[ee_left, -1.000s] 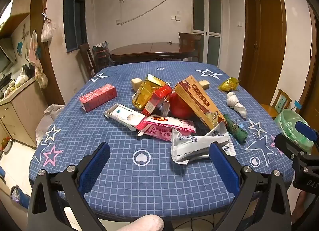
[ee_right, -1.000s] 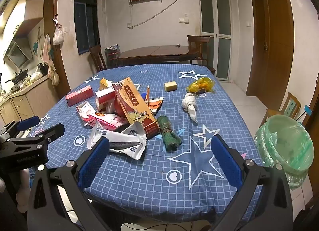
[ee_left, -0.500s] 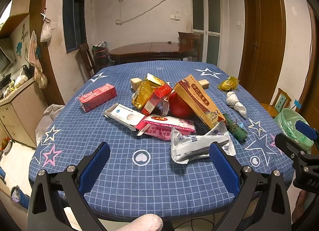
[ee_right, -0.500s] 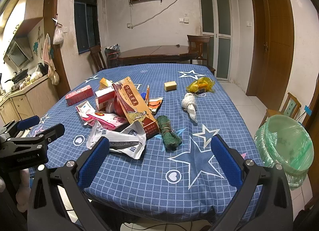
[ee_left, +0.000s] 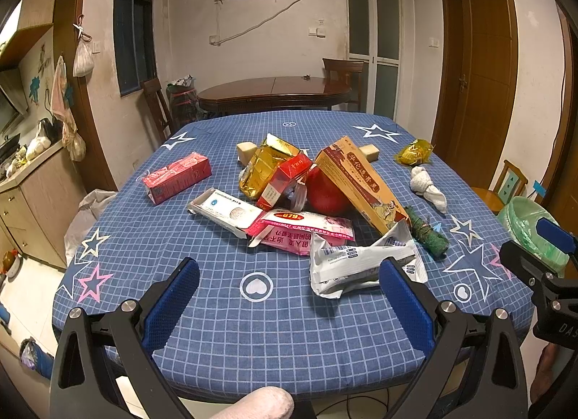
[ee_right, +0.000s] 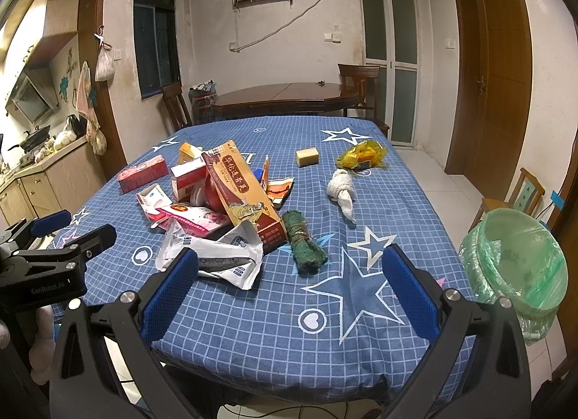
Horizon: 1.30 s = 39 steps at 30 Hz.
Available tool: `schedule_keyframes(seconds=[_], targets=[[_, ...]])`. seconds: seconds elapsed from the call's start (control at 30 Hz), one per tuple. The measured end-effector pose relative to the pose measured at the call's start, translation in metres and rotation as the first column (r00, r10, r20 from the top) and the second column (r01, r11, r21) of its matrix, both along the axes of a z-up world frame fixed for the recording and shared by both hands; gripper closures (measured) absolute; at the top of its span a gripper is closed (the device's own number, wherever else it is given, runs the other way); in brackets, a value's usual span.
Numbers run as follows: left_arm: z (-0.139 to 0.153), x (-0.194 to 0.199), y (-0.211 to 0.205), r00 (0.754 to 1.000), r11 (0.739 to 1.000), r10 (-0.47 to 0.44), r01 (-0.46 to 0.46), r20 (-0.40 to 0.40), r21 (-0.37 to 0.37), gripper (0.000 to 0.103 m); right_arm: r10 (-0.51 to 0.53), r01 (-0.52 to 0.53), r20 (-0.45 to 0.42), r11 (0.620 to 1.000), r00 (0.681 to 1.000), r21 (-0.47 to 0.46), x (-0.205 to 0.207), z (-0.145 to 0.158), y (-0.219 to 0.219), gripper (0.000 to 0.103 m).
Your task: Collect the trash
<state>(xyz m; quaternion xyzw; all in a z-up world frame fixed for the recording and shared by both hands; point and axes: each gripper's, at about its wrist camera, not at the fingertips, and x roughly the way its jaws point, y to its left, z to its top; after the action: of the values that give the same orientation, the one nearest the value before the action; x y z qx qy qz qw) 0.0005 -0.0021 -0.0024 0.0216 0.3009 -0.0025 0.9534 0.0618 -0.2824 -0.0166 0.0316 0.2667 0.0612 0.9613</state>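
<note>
A pile of trash lies on the blue star-pattern tablecloth (ee_left: pixel 253 332): a white wrapper (ee_left: pixel 357 261), a pink packet (ee_left: pixel 307 229), a long brown box (ee_left: pixel 361 184), a gold bag (ee_left: pixel 262 166), a red carton (ee_left: pixel 177 176) and a green scrubber roll (ee_left: pixel 426 232). A white knotted rag (ee_right: pixel 341 191) and a yellow wrapper (ee_right: pixel 361 155) lie further right. My left gripper (ee_left: pixel 289 285) is open and empty above the table's near edge. My right gripper (ee_right: pixel 289 278) is open and empty, near the scrubber roll (ee_right: pixel 303 243). A bin with a green bag (ee_right: pixel 516 267) stands right of the table.
A wooden dining table (ee_left: pixel 274 92) with chairs stands behind. Kitchen cabinets (ee_left: pixel 29 195) run along the left wall. A small wooden chair (ee_right: pixel 520 195) and a brown door (ee_right: pixel 495 68) are at the right. A yellow sponge block (ee_right: pixel 307 157) lies on the cloth.
</note>
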Motion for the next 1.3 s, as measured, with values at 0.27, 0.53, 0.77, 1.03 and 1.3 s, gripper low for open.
schedule_keyframes(seconds=[0.27, 0.53, 0.77, 1.03, 1.3], targets=[[-0.0002, 0.0001, -0.0002, 1.000, 1.000, 0.001, -0.001, 0.001, 0.000, 0.004, 0.000, 0.000, -0.001, 1.000, 1.000, 0.000, -0.0018, 0.0004, 0.0013, 0.005], [-0.0037, 0.0009, 0.0022, 1.000, 1.000, 0.000, 0.000, -0.001, -0.001, 0.004, -0.001, 0.001, -0.002, 1.000, 1.000, 0.000, -0.0020, 0.0012, 0.0026, 0.005], [-0.0071, 0.0006, 0.0051, 1.000, 1.000, 0.005, -0.005, -0.002, -0.003, 0.004, -0.002, 0.002, -0.002, 1.000, 1.000, 0.000, -0.0001, -0.0008, -0.0021, 0.005], [-0.0078, 0.0006, 0.0080, 1.000, 1.000, 0.003, -0.003, -0.007, -0.008, 0.004, -0.003, 0.003, -0.003, 1.000, 1.000, -0.001, -0.0002, -0.0009, -0.0020, 0.005], [-0.0073, 0.0009, 0.0075, 1.000, 1.000, 0.005, -0.005, -0.008, -0.007, 0.004, -0.003, 0.003, -0.002, 1.000, 1.000, 0.000, 0.0004, -0.0027, -0.0026, 0.005]])
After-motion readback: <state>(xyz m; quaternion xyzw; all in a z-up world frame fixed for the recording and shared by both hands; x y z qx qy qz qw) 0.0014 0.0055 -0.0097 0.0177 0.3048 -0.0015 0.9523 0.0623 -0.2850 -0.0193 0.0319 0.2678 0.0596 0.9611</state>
